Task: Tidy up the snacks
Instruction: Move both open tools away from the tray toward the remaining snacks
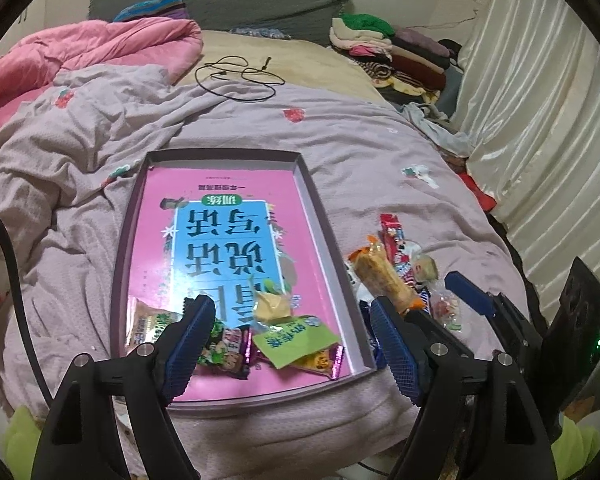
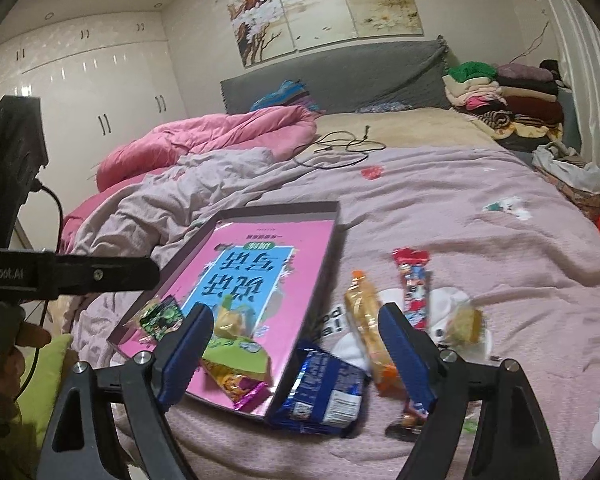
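Left wrist view shows our left gripper (image 1: 290, 334) hanging over the near end of the shallow purple-rimmed cardboard tray (image 1: 314, 216) that lies on the mauve bedspread (image 1: 360, 148), its blue-padded jaws wide apart with nothing between them. A pink-covered book (image 1: 228, 232) lines the tray, and a few wrapped snacks already rest at its near end, among them a green flat packet (image 1: 296, 340) and a small yellow wrapped sweet (image 1: 274, 306). Our right gripper (image 2: 296, 350) also stands apart and empty, above the loose pile beside the tray: a blue foil biscuit packet (image 2: 324, 392) touching the tray's corner, a long orange-wrapped bar (image 2: 366, 320) and a red patterned stick packet (image 2: 414, 284). We judge the sorting partly done, between placements. Next we would lower the right jaws around the blue packet or orange bar, close, and carry it over the rim.
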The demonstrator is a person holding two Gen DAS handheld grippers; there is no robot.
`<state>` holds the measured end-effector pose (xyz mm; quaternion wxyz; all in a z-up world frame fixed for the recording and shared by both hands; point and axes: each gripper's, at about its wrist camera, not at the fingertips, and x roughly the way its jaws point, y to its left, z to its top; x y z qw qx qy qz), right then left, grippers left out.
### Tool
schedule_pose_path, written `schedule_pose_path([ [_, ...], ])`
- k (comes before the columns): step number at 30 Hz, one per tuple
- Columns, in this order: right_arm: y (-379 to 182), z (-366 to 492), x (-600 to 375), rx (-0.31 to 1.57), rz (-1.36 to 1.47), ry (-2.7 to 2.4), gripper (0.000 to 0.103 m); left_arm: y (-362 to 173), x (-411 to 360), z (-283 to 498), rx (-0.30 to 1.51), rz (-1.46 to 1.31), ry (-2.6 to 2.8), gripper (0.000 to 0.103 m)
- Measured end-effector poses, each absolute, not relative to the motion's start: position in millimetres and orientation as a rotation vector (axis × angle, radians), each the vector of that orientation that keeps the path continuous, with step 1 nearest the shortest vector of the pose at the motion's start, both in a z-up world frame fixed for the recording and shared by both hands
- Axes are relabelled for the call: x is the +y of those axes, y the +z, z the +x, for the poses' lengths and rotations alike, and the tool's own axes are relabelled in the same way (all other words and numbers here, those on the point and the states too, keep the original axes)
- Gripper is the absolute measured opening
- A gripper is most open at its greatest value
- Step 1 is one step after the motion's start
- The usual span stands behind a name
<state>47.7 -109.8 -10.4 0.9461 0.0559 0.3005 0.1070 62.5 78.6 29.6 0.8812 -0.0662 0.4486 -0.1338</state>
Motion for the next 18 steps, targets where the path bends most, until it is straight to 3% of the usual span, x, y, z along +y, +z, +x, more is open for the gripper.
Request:
schedule_pose_path([
  [18,6,33,-148,0.564,0.124,0.135,0.084,50,53,50,0.904,-0.105,-0.325,0.081],
])
